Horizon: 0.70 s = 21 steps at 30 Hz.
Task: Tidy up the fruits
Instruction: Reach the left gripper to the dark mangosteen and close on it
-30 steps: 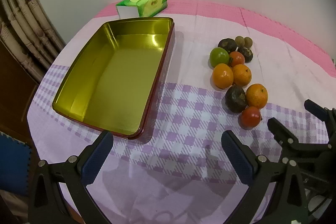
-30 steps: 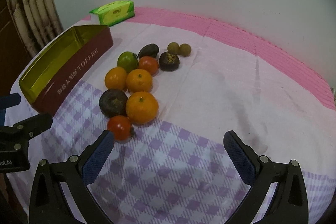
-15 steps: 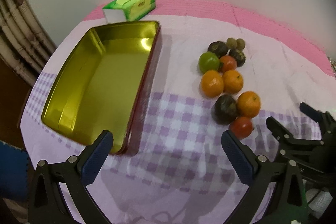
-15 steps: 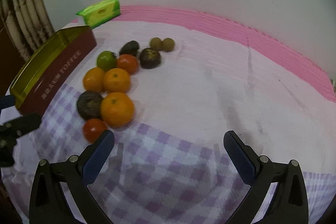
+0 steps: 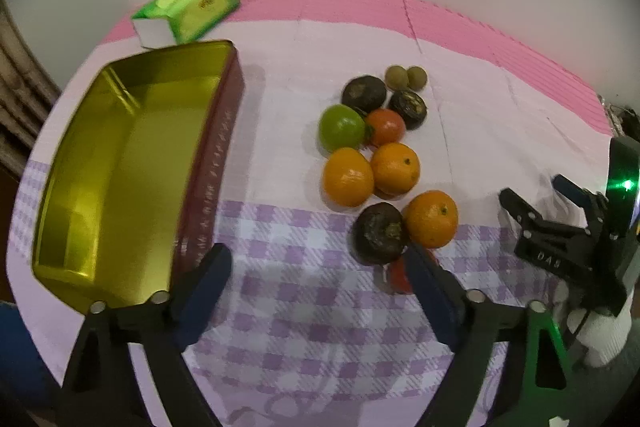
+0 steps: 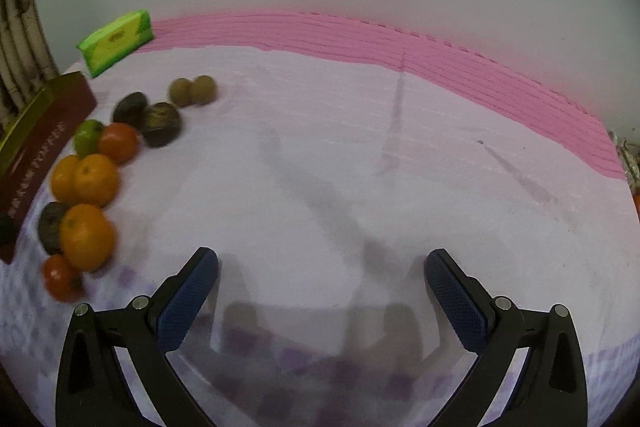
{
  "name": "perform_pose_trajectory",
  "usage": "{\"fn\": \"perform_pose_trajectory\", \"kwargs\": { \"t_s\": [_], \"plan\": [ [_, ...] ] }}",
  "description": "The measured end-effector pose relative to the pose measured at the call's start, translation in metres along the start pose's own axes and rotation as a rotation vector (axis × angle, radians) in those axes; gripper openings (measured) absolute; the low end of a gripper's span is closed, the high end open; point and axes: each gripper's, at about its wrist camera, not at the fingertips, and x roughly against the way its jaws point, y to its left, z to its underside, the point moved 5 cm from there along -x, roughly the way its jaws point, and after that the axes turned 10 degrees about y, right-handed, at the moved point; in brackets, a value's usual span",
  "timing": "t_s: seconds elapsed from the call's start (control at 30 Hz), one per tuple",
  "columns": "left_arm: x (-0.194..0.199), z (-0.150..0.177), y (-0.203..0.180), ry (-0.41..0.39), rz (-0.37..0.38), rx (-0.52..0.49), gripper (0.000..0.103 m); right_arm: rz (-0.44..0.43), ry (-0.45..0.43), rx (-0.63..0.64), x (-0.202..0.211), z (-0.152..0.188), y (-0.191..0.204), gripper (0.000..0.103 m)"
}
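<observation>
A cluster of fruit lies on the cloth: three oranges [image 5: 348,177], a green fruit [image 5: 342,128], a red tomato [image 5: 385,127], three dark fruits [image 5: 380,233] and two small olive ones [image 5: 406,77]. A second red tomato [image 5: 398,277] is half hidden behind my left gripper's right finger. The left gripper [image 5: 318,275] hovers just in front of the cluster, its jaws closing with only cloth between them. An empty gold tin [image 5: 120,167] with dark red sides sits to the left. My right gripper [image 6: 324,287] stands open over bare cloth, with the fruit [image 6: 86,235] at its far left.
A green tissue pack [image 5: 192,7] lies behind the tin near the wall. The cloth [image 6: 360,155] is white with a pink band at the back and purple checks in front. The right gripper [image 5: 534,189] shows at the right edge of the left wrist view.
The left gripper's jaws have narrowed and it has come closer to the fruit, so the near tomato now sits behind its right finger. The right gripper has swung right, away from the fruit.
</observation>
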Motion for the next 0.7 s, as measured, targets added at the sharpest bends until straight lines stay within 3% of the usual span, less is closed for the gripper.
{"fn": "perform_pose_trajectory", "kwargs": {
  "t_s": [0.1, 0.47, 0.7],
  "plan": [
    [-0.006, -0.004, -0.004, 0.017, 0.025, -0.013, 0.067, -0.016, 0.000, -0.019, -0.005, -0.006, -0.007, 0.103],
    [-0.029, -0.015, -0.019, 0.073, 0.091, -0.052, 0.047, -0.003, -0.016, -0.033, -0.005, -0.008, -0.006, 0.103],
    [-0.042, -0.026, -0.025, 0.078, 0.094, -0.058, 0.046, -0.002, -0.016, -0.033, -0.005, -0.008, -0.007, 0.103]
  ]
}}
